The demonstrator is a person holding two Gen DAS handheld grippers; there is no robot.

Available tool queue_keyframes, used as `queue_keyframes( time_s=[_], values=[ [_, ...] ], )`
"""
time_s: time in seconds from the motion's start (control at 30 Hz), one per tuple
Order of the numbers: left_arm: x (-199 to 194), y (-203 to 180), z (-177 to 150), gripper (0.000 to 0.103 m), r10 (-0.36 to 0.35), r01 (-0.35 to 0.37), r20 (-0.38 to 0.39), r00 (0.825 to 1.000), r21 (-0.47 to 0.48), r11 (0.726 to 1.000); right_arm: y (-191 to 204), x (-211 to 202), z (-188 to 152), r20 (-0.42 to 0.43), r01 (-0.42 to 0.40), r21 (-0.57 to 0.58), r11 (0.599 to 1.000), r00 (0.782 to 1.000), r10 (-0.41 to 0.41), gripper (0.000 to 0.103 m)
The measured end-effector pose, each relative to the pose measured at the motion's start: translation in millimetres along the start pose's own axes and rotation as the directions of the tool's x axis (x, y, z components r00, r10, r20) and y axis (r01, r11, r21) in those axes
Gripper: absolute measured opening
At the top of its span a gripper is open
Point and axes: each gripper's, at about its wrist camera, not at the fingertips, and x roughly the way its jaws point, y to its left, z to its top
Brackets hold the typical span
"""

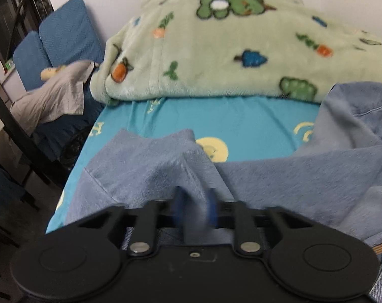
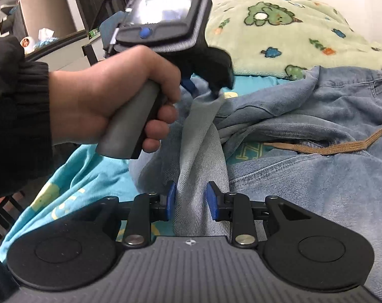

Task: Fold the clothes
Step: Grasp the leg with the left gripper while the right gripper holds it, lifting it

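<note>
A light blue denim garment (image 1: 317,176) with a tan drawstring (image 2: 329,146) lies crumpled on the teal bedsheet (image 1: 216,121). In the left wrist view my left gripper (image 1: 194,204) is shut on a raised fold of the denim, its blue fingers blurred. The right wrist view shows a hand (image 2: 102,96) holding that left gripper (image 2: 206,89), which pinches the cloth from above. A taut strip of the denim (image 2: 201,166) runs down from it to my right gripper (image 2: 191,199), whose blue pads (image 2: 172,199) press on the strip from both sides.
A pale green plush blanket (image 1: 228,50) with dinosaur prints is heaped along the back of the bed against the wall. Blue cushions (image 1: 64,32) and a grey cloth (image 1: 52,96) sit off the bed's left edge, beside dark furniture. A cluttered shelf (image 2: 39,25) stands further left.
</note>
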Motion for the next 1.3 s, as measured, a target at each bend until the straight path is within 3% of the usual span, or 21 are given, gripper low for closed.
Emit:
queue_keyframes(
  time_s=[0.2,0.37,0.53,0.67,0.8,0.9,1.0,1.2,1.3],
  values=[
    [-51,41,-7,0.001,-0.023,0.035,0.088,0.996,-0.135,0.990,1,2,-1,-0.001,-0.002,-0.014,1.000,1.000,0.002,0.030],
    [-122,94,-31,0.001,-0.038,0.081,0.146,0.989,-0.303,0.949,7,0,-2,0.006,0.003,-0.067,0.998,1.000,-0.003,0.030],
    [-170,142,-83,0.001,-0.019,0.058,0.087,0.996,-0.481,0.875,19,-6,-5,0.021,-0.019,-0.140,0.990,1.000,0.022,0.030],
    [-173,166,-125,0.001,-0.010,-0.015,-0.041,0.999,-0.568,0.823,32,-10,-11,0.018,-0.045,-0.207,0.977,0.999,0.049,0.030],
    [-162,176,-147,0.002,-0.020,-0.073,-0.154,0.988,-0.573,0.816,41,-15,-16,-0.012,-0.091,-0.239,0.967,0.996,0.091,0.029],
    [-156,178,-151,0.002,-0.014,-0.102,-0.197,0.980,-0.565,0.819,41,-24,-15,-0.007,-0.149,-0.197,0.969,0.989,0.151,0.030],
    [-148,174,-153,0.002,-0.044,-0.096,-0.232,0.972,-0.558,0.825,36,-32,-9,0.041,-0.208,-0.128,0.970,0.976,0.215,0.030],
    [-145,170,-159,0.003,-0.030,-0.105,-0.247,0.968,-0.514,0.851,25,-35,-5,0.123,-0.273,-0.007,0.962,0.954,0.272,0.031],
    [-134,177,-164,0.003,-0.024,-0.137,-0.288,0.957,-0.526,0.840,18,-48,4,0.205,-0.345,0.026,0.938,0.921,0.332,0.032]
  ],
)
